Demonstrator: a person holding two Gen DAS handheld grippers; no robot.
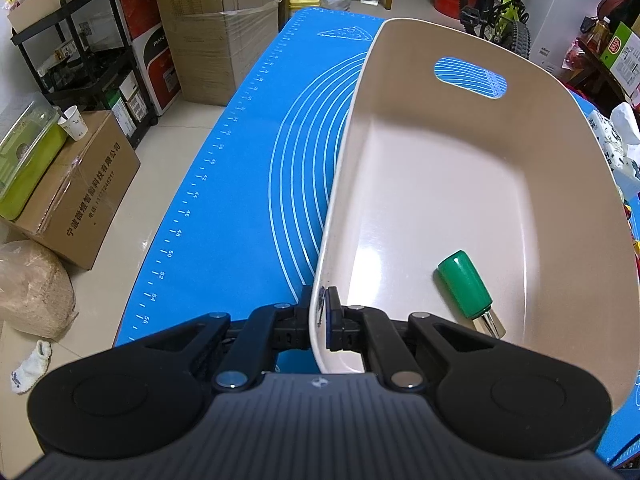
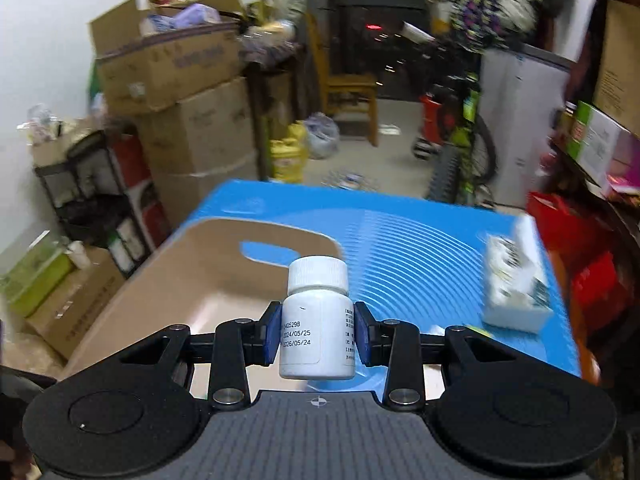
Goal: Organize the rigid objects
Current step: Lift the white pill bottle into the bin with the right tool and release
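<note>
A beige plastic bin (image 1: pixel 460 168) with a handle cutout stands on the blue mat (image 1: pixel 248 184). My left gripper (image 1: pixel 323 320) is shut on the bin's near left wall, one pad outside and one inside. A green-handled tool (image 1: pixel 466 286) with a metal tip lies on the bin's floor near the right. In the right wrist view, my right gripper (image 2: pixel 318 332) is shut on a white pill bottle (image 2: pixel 317 320), held upright above the mat, with the bin (image 2: pixel 160 280) below and to the left.
A white patterned box (image 2: pixel 516 288) lies on the mat's (image 2: pixel 420 240) right side. Cardboard boxes (image 1: pixel 76 196), a black cart (image 1: pixel 80 40), a bag and a sock sit on the floor left of the table. A bicycle (image 1: pixel 504 4) and shelves stand beyond.
</note>
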